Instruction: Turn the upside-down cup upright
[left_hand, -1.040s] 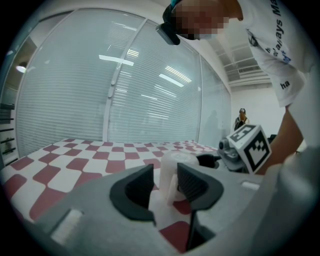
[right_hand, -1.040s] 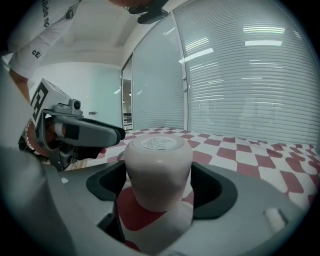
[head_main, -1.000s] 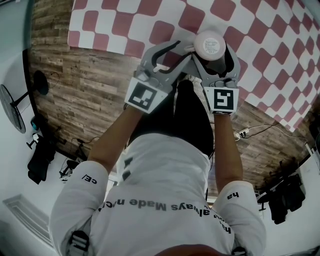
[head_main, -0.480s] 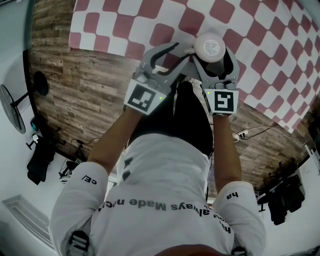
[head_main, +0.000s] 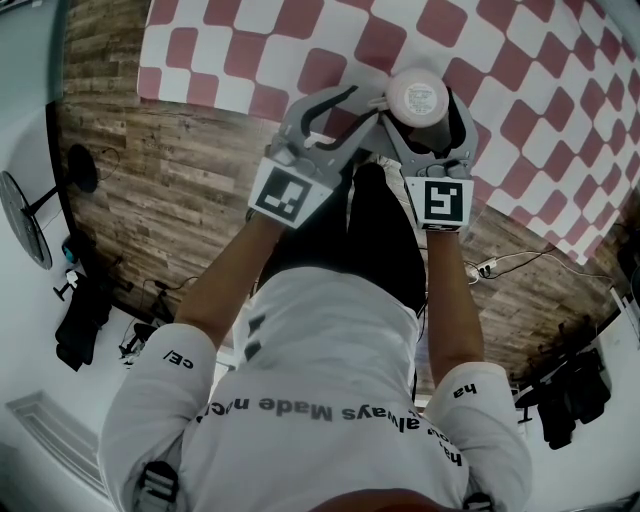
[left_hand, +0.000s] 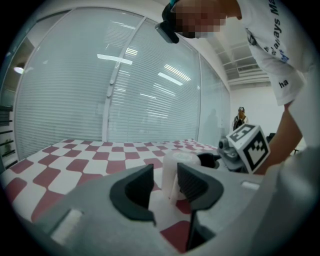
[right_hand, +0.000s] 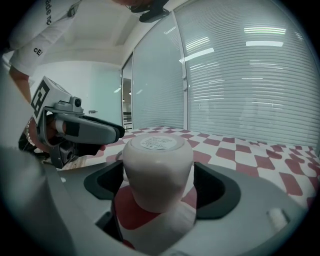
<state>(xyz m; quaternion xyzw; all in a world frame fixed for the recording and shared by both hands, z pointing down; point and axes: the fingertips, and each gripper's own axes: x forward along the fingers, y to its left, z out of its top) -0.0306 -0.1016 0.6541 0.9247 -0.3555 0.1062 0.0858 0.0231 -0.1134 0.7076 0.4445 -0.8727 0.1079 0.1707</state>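
Cup (head_main: 418, 97): upside-down on the bench (head_main: 230, 45), close to its near edge, base with a round sticker facing up.
Cloth: red-and-white checked cloth (head_main: 520, 60) spread over the bench, directly under the cup.
Right claw (right_hand: 159, 186): released, jaws just been opening. 1 jaw on each side of the cup's body, pads just beside its wall, a sliver of cloth showing next to the right-hand pad.
Left claw (left_hand: 165, 176): partly apart, not clenched on anything. Reaching in from the cup's left, with the cup's handle (left_hand: 172, 189) in the gap between the 2 pads and free space beside the left-hand pad. Contact with the other pad unclear.
In the way: left claw's tips crowded just beside the right claw's left jaw, both meeting at the cup.
Floor: wooden floor (head_main: 150, 170) beyond the bench edge, white power strip (head_main: 486, 265) with its cable at right, round fan on a stand (head_main: 22, 215) at far left.
Background: wall of blinds (left_hand: 125, 90) behind the bench, a 2nd person (left_hand: 241, 117) standing far off.
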